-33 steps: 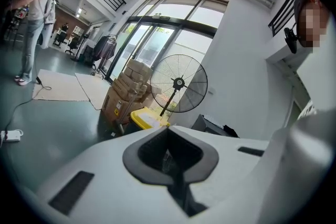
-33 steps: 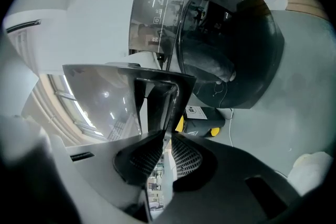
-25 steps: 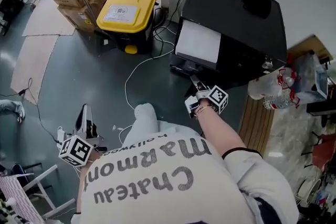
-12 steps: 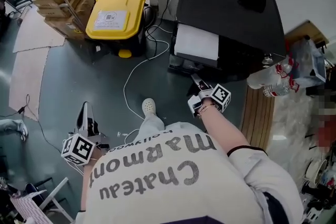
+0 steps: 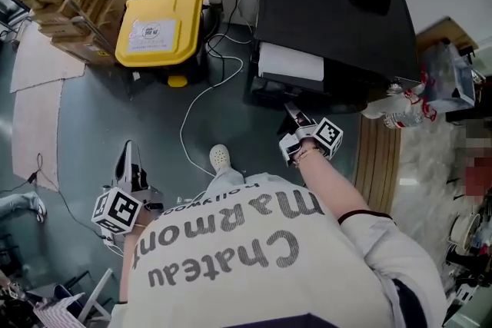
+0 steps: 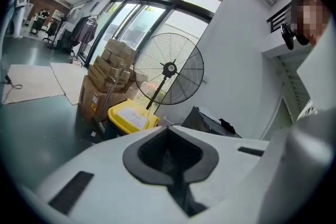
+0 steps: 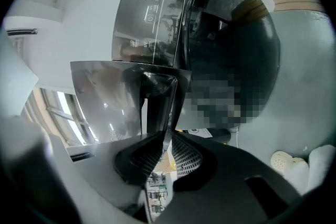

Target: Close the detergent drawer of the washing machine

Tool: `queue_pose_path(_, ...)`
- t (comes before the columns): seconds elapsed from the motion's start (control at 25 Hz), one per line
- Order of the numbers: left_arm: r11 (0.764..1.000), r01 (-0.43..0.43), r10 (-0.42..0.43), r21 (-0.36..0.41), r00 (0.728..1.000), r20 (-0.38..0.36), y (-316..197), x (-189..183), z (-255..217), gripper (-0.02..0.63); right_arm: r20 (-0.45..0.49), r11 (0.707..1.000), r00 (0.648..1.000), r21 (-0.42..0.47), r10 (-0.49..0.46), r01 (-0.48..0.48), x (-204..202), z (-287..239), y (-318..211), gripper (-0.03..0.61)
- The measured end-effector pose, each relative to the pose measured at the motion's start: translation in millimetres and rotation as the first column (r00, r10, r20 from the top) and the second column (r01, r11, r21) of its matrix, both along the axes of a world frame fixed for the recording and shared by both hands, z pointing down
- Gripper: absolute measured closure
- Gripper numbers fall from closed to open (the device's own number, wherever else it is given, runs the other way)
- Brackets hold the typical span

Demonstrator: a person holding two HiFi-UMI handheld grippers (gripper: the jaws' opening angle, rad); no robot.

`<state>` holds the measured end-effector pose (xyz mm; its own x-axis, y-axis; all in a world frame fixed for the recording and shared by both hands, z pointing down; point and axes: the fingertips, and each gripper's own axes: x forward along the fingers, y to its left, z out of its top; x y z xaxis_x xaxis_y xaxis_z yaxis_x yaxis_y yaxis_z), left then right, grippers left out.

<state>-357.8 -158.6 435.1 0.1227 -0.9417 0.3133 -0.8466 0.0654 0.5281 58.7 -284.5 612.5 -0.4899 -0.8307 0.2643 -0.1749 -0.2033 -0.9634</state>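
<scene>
Right gripper [image 7: 164,136] clamped on the thin front edge of the detergent drawer [image 7: 118,97]. Drawer sticks partway out of the washing machine [image 5: 330,11] front. Left gripper [image 5: 128,157] closed, empty, over the floor [image 5: 92,127], well apart from the machine.

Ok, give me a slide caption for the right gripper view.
Right tongs pinch the glossy silver detergent drawer front, pulled out from the dark washing machine.

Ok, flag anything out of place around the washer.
The detergent drawer juts out of the washing machine instead of sitting flush; the right tongs are closed on its front edge. A white cable also trails loose across the floor.
</scene>
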Motion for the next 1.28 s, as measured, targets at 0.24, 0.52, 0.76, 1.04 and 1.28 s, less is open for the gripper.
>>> queue_pose_path(0.24,0.999,-0.052,0.052,0.005,0.999,0.001,-46.5,-6.7,-3.5,0.606,0.005,0.999,0.999,-0.001,0.053,-0.053,1.1,1.2,-19.0,0.509)
queue_pose_path(0.52,0.991,-0.134,0.134,0.003,0.991,0.029,-95.9,-6.6,0.4,0.606,0.006,0.996,0.996,0.001,0.094,-0.094,2.5,-0.5,-34.8,0.509)
queue_pose_path(0.76,0.982,-0.189,0.189,0.031,0.982,0.008,-139.0,-10.7,-0.8,0.606,0.000,0.988,0.988,-0.001,0.157,-0.157,5.5,-0.2,-43.3,0.509)
queue_pose_path(1.04,0.968,-0.249,0.249,0.011,0.969,0.001,-168.3,-1.4,11.4,0.606,-0.015,0.981,0.982,-0.024,0.190,-0.190,9.3,-0.4,-47.4,0.509)
queue_pose_path(1.28,0.970,-0.243,0.243,0.004,0.970,-0.025,-182.0,15.1,15.5,0.606,-0.033,0.991,0.991,-0.045,0.128,-0.130,12.4,0.9,-55.9,0.509)
